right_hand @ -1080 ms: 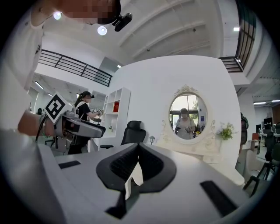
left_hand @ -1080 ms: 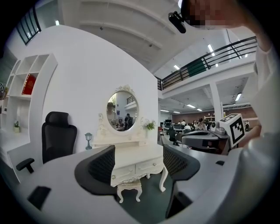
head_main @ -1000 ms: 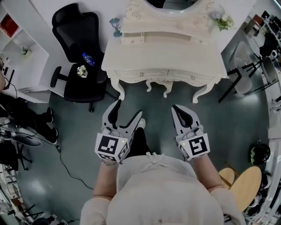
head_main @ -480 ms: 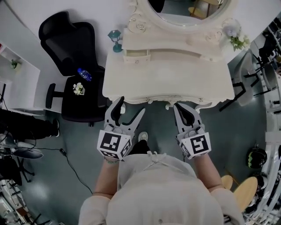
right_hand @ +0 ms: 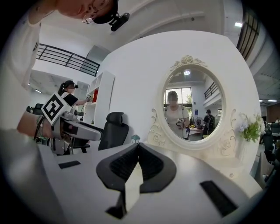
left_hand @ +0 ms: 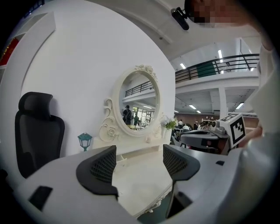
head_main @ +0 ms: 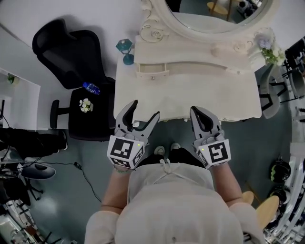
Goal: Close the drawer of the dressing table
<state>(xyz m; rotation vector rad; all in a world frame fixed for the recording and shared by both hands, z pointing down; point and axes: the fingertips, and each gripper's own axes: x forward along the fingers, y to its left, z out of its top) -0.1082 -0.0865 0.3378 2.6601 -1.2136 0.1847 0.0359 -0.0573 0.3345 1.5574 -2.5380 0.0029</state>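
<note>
Left tool (head_main: 144,112): jaws wide apart, empty. Right tool (right_hand: 136,153): jaws together, empty. The small cream knobbed drawer (head_main: 152,71) appears slightly open ahead of the left tool, across the cream surface (head_main: 190,95). Push its front squarely, beside the knob.

Cream-white carved wooden dressing table (head_main: 190,97): stands with its back to the white wall. The top is flat and pale, and the front edge is scalloped with scroll trim. The oval mirror (head_main: 214,12) in an ornate cream frame rises at the back, upright. A low raised shelf (head_main: 205,64) runs the table's width under the mirror.

Small cream drawer (head_main: 152,70): set in the left end of the raised shelf. It is partly open, its front standing forward of the shelf face and over the tabletop. The front lies square to the shelf, not skewed. One small round knob (head_main: 152,77) sits centred on the front. Contents cannot be made out.
</note>
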